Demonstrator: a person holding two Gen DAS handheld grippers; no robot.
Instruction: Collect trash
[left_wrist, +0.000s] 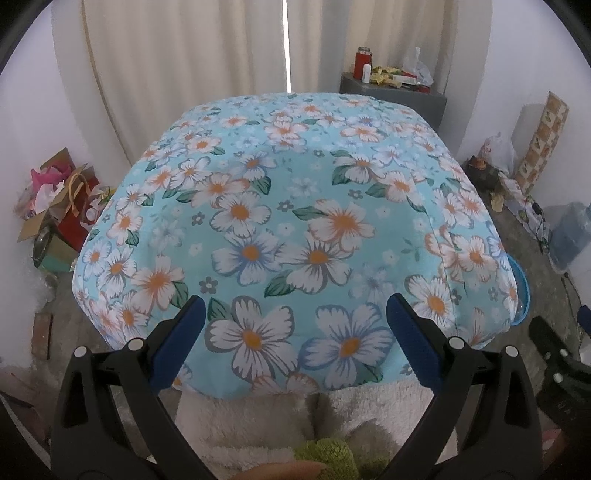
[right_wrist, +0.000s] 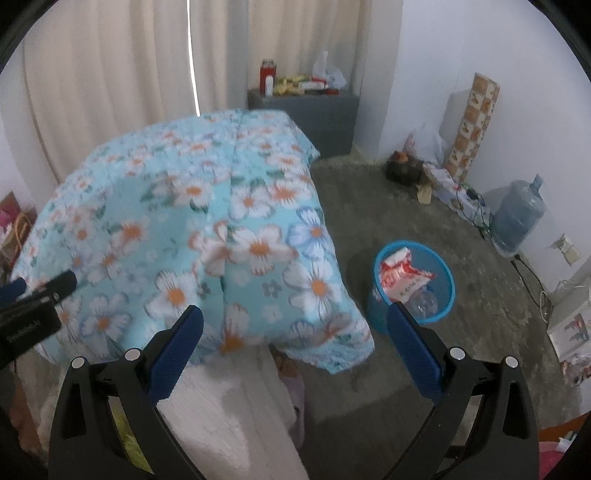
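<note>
A blue trash bin (right_wrist: 445, 291) stands on the floor right of the table, holding a red and white carton (right_wrist: 400, 275) and a clear plastic bottle (right_wrist: 424, 301). In the left wrist view only a sliver of the bin (left_wrist: 521, 291) shows past the table's right edge. The table wears a light blue floral cloth (left_wrist: 295, 206) with no loose trash on top. My left gripper (left_wrist: 294, 314) hangs open over the cloth's near edge, nothing between its fingers. My right gripper (right_wrist: 294, 325) is open too, above the table's right corner (right_wrist: 332, 332) beside the bin.
A grey cabinet (right_wrist: 325, 110) with a red jar and packets stands at the back. A large water jug (right_wrist: 519, 218) and cables sit by the right wall. Boxes and gift bags (left_wrist: 59, 210) pile up at the left. A white fluffy garment (left_wrist: 258, 424) lies below me.
</note>
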